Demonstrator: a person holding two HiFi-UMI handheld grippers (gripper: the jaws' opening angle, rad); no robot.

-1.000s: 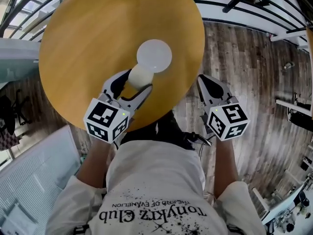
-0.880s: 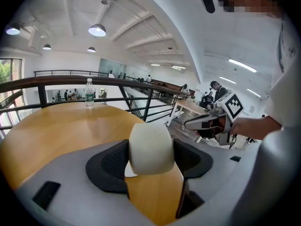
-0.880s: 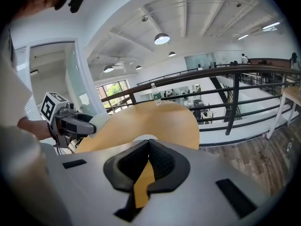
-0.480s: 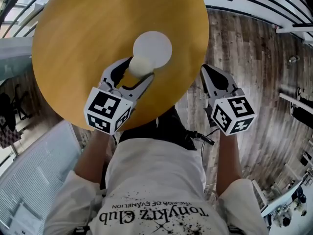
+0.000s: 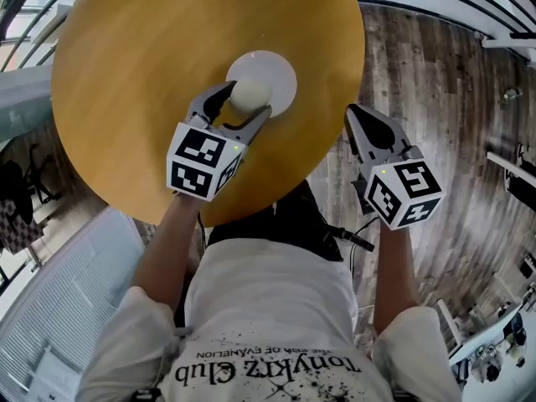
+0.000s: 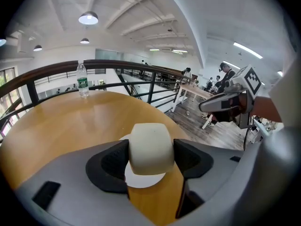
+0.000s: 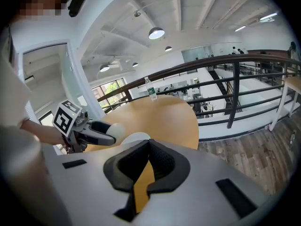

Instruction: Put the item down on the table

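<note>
A cream-white cup (image 5: pixel 249 95) (image 6: pixel 151 147) is clamped between the jaws of my left gripper (image 5: pixel 238 105) (image 6: pixel 151 155), upside down with its closed base toward the camera. It hangs over the near edge of a white saucer (image 5: pixel 276 67) (image 6: pixel 136 179) that lies on the round wooden table (image 5: pixel 151 48). Whether the cup touches the saucer I cannot tell. My right gripper (image 5: pixel 362 126) (image 7: pixel 146 166) is shut and holds nothing, out past the table's right edge over the floor. From the right gripper view the left gripper (image 7: pixel 101 131) and cup appear at the left.
A clear water bottle (image 6: pixel 83 79) (image 7: pixel 149 91) stands at the table's far edge by a dark railing (image 6: pixel 150 79). Wood plank floor (image 5: pixel 435 99) lies right of the table. People stand around desks (image 6: pixel 197 91) farther back.
My left gripper has carried the cup forward, from beside the saucer's near edge to over it. The right gripper has stayed roughly where it was.
</note>
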